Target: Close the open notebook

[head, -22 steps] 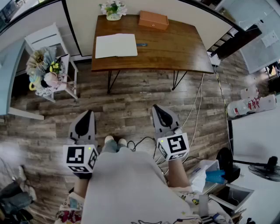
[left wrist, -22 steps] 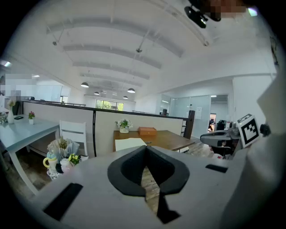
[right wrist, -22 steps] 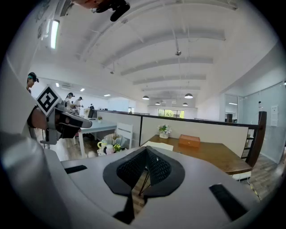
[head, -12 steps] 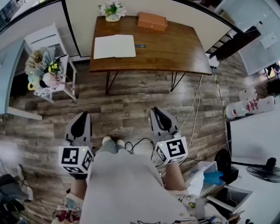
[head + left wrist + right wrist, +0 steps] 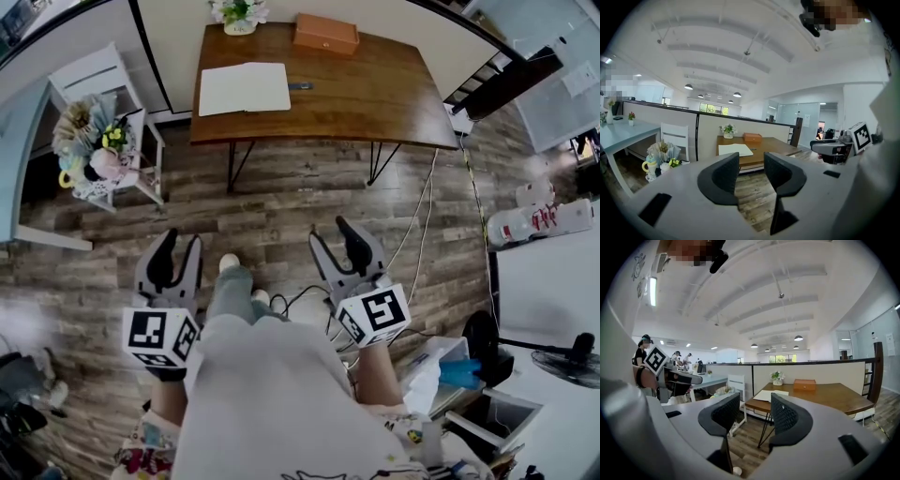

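Open notebook point(image 5: 245, 88) lies flat, white pages up, near the back-left corner of the glossy wooden table point(image 5: 375, 103), well apart from the person. Left gripper point(image 5: 178, 246) and right gripper point(image 5: 334, 236) are both released: jaws apart, nothing between, held low over the plank floor point(image 5: 281, 202). Likely the approach; closing not started. The ribbed dark pads point(image 5: 725, 412) should grip a thin cover.

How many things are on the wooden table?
4: open notebook on the left, small dark object right of it, orange box and flower pot at the back. None seem hidden.
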### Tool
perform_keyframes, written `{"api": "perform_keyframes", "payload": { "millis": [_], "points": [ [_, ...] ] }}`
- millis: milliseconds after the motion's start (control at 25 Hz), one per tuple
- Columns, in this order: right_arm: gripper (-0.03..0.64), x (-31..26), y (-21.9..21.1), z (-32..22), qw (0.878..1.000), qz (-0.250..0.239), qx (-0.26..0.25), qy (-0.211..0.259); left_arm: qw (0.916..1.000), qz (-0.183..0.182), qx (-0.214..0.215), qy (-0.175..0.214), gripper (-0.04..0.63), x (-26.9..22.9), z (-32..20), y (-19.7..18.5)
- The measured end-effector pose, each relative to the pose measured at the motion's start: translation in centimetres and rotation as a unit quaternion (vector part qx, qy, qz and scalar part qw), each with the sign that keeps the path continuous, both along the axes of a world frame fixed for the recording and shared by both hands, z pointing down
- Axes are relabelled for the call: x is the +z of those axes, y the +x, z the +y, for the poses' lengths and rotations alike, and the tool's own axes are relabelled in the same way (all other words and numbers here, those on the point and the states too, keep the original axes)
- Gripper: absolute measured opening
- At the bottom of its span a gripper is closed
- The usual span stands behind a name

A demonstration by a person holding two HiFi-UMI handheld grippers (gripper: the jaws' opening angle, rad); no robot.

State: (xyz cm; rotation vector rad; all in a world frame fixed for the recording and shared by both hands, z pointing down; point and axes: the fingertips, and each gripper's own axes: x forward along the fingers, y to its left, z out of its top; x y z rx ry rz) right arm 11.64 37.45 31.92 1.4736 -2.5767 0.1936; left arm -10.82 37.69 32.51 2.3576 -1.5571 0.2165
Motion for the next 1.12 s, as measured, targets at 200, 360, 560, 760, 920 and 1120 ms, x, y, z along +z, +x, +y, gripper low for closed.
{"api": "perform_keyframes", "payload": {
  "millis": [200, 360, 560, 760, 920, 1120],
  "points": [
    [0.214, 0.6, -0.4, -0.8, 1.000, -0.004, -0.014, -0.014, 1.0000, 0.005, -0.002, -0.006, 0.187, 0.0, -0.7, -0.3],
    [0.234, 1.4, -0.6, -3.1, 1.000, -0.005, -0.009, -0.020, 0.9999, 0.007, -0.003, -0.010, 0.224, 1.0, -3.0, -0.8],
    [0.250, 1.4, -1.1, -7.2, 1.000, -0.009, -0.001, -0.021, 0.9999, 0.012, 0.001, -0.009, 0.257, 1.1, -7.7, -1.4],
    [0.253, 1.2, -1.7, -11.9, 1.000, -0.010, 0.006, -0.022, 0.9998, 0.019, 0.009, -0.004, 0.272, 0.6, -13.1, -1.9],
    [0.259, 1.0, -2.3, -15.6, 1.000, -0.004, 0.013, -0.025, 0.9997, 0.019, 0.017, -0.002, 0.273, 0.3, -17.0, -2.5],
    [0.262, 1.1, -2.9, -19.3, 0.999, -0.002, 0.027, -0.030, 0.9993, 0.022, 0.030, -0.007, 0.283, 0.7, -20.6, -3.4]
  ]
}}
